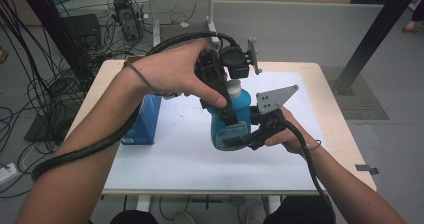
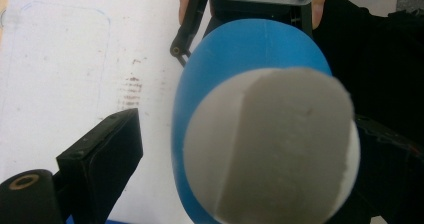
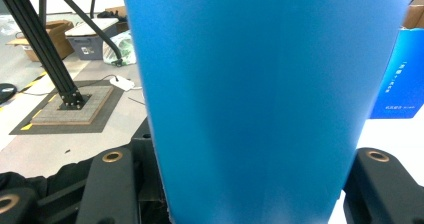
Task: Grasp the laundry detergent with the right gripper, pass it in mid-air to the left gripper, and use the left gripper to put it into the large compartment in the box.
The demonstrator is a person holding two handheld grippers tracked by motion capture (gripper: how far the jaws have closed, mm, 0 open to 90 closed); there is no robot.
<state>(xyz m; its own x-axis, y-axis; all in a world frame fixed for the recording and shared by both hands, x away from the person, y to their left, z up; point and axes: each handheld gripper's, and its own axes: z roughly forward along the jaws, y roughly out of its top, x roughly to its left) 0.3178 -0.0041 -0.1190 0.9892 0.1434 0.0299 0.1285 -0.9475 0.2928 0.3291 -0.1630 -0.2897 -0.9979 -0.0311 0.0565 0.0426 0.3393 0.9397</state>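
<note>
Blue bottle [image 1: 235, 119] upright, long axis vertical, white cap [image 2: 272, 149] up; right gripper [image 1: 252, 134] clamped on body, left gripper [image 1: 227, 96] jaws apart round cap.

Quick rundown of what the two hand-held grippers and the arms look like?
Both are black. The left hand-held gripper trails a thick black corrugated cable along the forearm; its jaws end in flat rectangular pads with brass-coloured pivot rivets. The right hand-held gripper carries a grey three-cornered plate with holes and a thinner black cable. Arms are bare, no sleeves; a thin grey band circles the left wrist.
</note>
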